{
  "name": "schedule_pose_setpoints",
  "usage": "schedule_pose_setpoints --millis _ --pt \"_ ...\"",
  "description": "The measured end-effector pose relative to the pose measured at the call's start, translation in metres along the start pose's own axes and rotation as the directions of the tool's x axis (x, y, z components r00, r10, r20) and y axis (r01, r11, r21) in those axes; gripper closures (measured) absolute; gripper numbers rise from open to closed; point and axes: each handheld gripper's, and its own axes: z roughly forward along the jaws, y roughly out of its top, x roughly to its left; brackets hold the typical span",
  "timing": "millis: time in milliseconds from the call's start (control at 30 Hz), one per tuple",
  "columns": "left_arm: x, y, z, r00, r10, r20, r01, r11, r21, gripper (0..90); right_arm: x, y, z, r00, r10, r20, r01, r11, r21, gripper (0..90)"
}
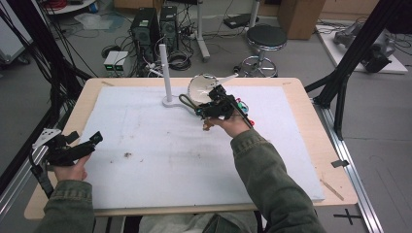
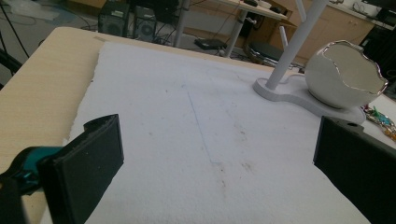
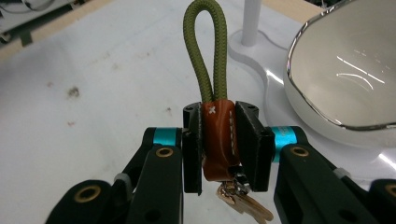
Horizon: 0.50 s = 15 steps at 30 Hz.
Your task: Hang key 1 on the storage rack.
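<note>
The right gripper [image 3: 219,144] is clamped on the brown leather tab of a keychain [image 3: 217,135]; its olive cord loop [image 3: 205,51] is held out past the jaws and the keys [image 3: 245,205] hang below, above the white mat [image 1: 145,145] near the stand [image 1: 165,73] and egg-shaped bowl [image 1: 201,87] at far centre. The left gripper [image 2: 210,158] is held at the near left edge, jaws wide apart with nothing between them.

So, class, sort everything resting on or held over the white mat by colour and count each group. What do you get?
White: 2 (post stand, egg-shaped bowl)
Olive green with brown: 1 (key strap, clamped in the right tongs)
Multicoloured: 1 (small shiny item beside the bowl, too small to identify)
Black: 2 (right tongs, left tongs)
Total: 6
</note>
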Motion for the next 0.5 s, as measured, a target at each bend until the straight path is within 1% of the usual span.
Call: schedule_pose_setpoints --millis 67,167,200,267,300,333,367,500 --pt "0.000 0.000 0.000 1.0000 -0.001 0.000 0.001 1.0000 -0.001 2.0 0.001 0.008 -0.001 0.9999 -0.005 0.010 0.005 1.000 0.000 72.8" --pt "0.000 0.000 0.000 1.0000 -0.001 0.001 0.001 1.0000 -0.002 2.0 0.001 0.013 -0.002 0.9999 -0.010 0.007 0.010 1.000 -0.005 72.8" --pt "0.000 0.000 0.000 1.0000 -0.001 0.002 0.001 1.0000 -0.002 2.0 0.001 0.018 -0.003 0.9999 -0.010 0.005 0.010 1.000 -0.012 72.7" --pt "0.000 0.000 0.000 1.0000 -0.001 0.002 0.001 1.0000 -0.001 2.0 0.002 0.021 -0.003 0.9999 -0.010 0.009 0.010 1.000 -0.013 72.7" --pt "0.000 0.000 0.001 1.0000 -0.002 0.002 0.002 1.0000 -0.002 2.0 0.002 0.027 -0.004 0.9999 -0.015 0.004 0.015 1.000 -0.018 72.6" --pt "0.000 0.000 0.000 1.0000 -0.001 0.002 0.001 1.0000 -0.003 2.0 0.002 0.027 -0.004 0.9999 -0.015 0.004 0.015 1.000 -0.018 72.6" --pt "0.000 0.000 0.000 1.0000 -0.001 0.003 0.002 1.0000 -0.001 2.0 0.003 0.032 -0.003 0.9998 -0.018 0.003 0.018 1.000 -0.021 72.5" --pt "0.000 0.000 0.000 1.0000 0.000 0.003 0.000 1.0000 -0.002 2.0 0.003 0.039 -0.003 0.9998 -0.020 0.008 0.020 0.999 -0.025 72.6"
